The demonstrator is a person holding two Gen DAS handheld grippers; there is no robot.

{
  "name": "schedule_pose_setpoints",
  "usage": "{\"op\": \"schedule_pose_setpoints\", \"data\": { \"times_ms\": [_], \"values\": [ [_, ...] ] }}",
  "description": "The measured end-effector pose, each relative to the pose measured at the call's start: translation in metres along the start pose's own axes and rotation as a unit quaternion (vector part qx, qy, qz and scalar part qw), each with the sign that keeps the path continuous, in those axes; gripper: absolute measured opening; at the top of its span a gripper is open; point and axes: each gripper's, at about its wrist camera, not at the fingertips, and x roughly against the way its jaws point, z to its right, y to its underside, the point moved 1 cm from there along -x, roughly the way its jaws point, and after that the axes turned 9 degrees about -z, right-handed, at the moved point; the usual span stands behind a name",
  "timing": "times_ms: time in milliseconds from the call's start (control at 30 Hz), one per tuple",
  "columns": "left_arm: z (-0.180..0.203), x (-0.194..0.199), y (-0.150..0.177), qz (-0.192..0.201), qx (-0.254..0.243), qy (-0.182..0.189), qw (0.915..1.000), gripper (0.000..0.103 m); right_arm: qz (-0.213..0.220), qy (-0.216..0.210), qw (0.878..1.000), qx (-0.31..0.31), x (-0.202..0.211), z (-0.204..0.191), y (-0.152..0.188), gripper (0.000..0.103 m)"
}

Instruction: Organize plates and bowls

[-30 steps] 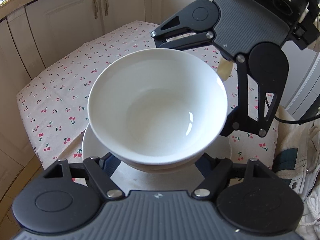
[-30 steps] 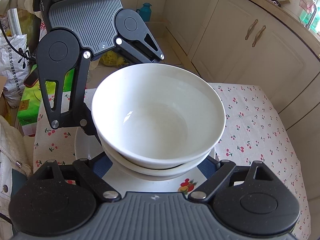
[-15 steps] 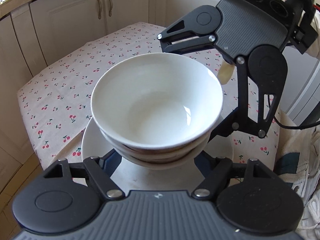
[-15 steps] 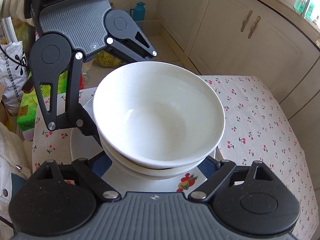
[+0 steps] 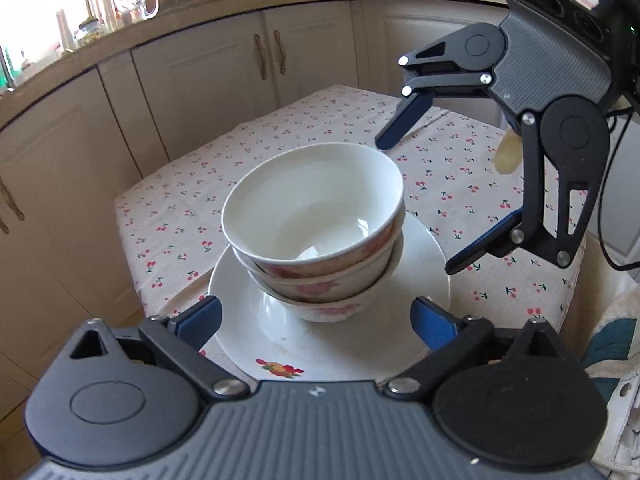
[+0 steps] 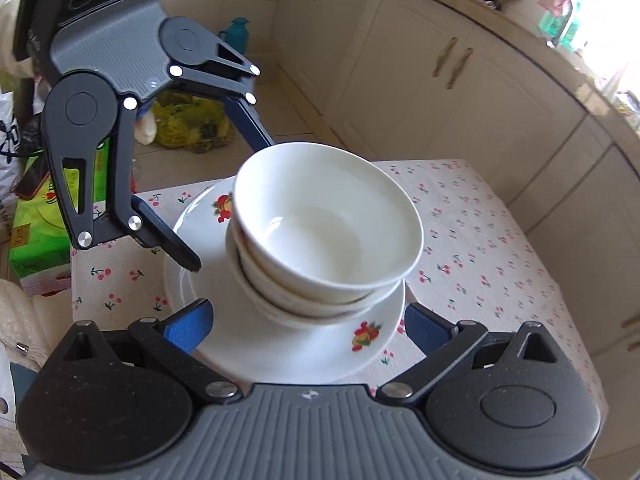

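Left claw [image 5: 316, 320]: jaws spread wide, holding nothing, fingertips either side of the plate's near rim, not touching the bowls. Right claw [image 6: 306, 328]: likewise wide apart and empty, facing the left claw across the stack. Three nested bowls [image 5: 316, 216] stand on a white plate [image 5: 424, 276] with fruit motifs, which rests on the bench [image 5: 480, 184] under a cherry-print cloth. Cream cabinets [image 5: 208, 80] stand behind. A green box [image 6: 32, 220] lies beside the bench.

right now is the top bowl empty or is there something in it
Empty: the top bowl shows only bare white inside in both views, sitting upright on the stacked bowls.
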Motion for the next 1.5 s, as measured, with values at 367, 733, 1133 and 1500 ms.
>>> {"op": "schedule_pose_setpoints", "data": {
  "times_ms": [367, 733, 1133, 1500],
  "values": [
    [0.061, 0.055, 0.012, 0.043, 0.186, -0.119, 0.9744, 0.102, 0.006, 0.13, 0.955, -0.267, 0.057, -0.033, 0.043, 0.103],
    [0.1, 0.093, 0.016, 0.063, 0.279, -0.144, 0.9472, 0.102, 0.008, 0.188, 0.894, -0.406, 0.099, -0.08, 0.083, 0.103],
    [0.112, 0.098, 0.02, 0.059, 0.307, -0.14, 0.9395, 0.102, 0.029, 0.186, 0.886, -0.424, 0.112, -0.093, 0.084, 0.103],
    [0.114, 0.099, 0.021, 0.058, 0.316, -0.137, 0.937, 0.102, 0.031, 0.191, 0.883, -0.427, 0.112, -0.093, 0.084, 0.103]
  ]
}}
